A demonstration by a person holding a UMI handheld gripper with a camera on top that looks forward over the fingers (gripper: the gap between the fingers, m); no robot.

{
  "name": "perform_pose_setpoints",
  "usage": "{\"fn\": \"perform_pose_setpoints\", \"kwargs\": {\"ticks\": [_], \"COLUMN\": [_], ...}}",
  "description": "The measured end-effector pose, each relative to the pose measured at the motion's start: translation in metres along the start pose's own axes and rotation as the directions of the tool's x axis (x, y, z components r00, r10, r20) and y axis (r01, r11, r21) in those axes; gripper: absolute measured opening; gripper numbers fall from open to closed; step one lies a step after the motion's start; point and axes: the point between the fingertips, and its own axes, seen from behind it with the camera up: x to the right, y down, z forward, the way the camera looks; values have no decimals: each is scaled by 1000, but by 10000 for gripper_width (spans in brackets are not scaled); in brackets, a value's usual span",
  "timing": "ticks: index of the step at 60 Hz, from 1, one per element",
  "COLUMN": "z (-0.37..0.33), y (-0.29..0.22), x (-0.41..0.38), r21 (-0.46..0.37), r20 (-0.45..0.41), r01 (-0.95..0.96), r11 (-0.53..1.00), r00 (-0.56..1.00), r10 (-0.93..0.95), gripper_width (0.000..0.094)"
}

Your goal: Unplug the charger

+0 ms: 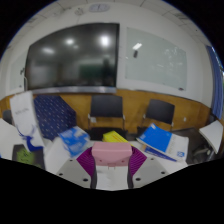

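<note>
My gripper (111, 160) holds a small block-shaped charger (111, 153), pink on top with a white body below it. It sits between the two magenta pads (87, 160), and both fingers press on its sides. The charger is raised in front of the camera, above a cluttered table. No cable and no socket shows in this view. The charger's lower end is hidden between the fingers.
Beyond the fingers, the table holds a blue box (72, 138), a yellow item (117, 137), a second blue box (157, 137) and a dark patterned bag (52, 115). Two black chairs (105, 106) stand behind. A dark screen (70, 62) and a whiteboard (155, 62) hang on the wall.
</note>
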Motion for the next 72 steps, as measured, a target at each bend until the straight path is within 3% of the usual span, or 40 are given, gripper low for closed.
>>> {"fn": "perform_pose_setpoints", "kwargs": {"ticks": [10,22,25,28,30,34,51,61,72], "z": [30,55,53,47,40,15,-206,-316,-372], "y": [111,165,168,161,154,135,55,43,43], "x": [66,89,92,97,100,101,61,29,19], "r21": [-266,-359,-374,-368,-359,-344,-298,-289,-262], "r20": [-32,-38,-52,-70,-76,-80,-13,7,-17], "r01": [-4,-33,-51,-59,-61,-65,5,-28,-29], "r11": [964,933,926,928,931,937,954,957,965], "r00": [999,999,998,997,996,996,1000,999,1000], "r10": [-5,21,34,35,36,40,-10,32,25], "gripper_width": [467,589,712,886,813,868,855,855,853]}}
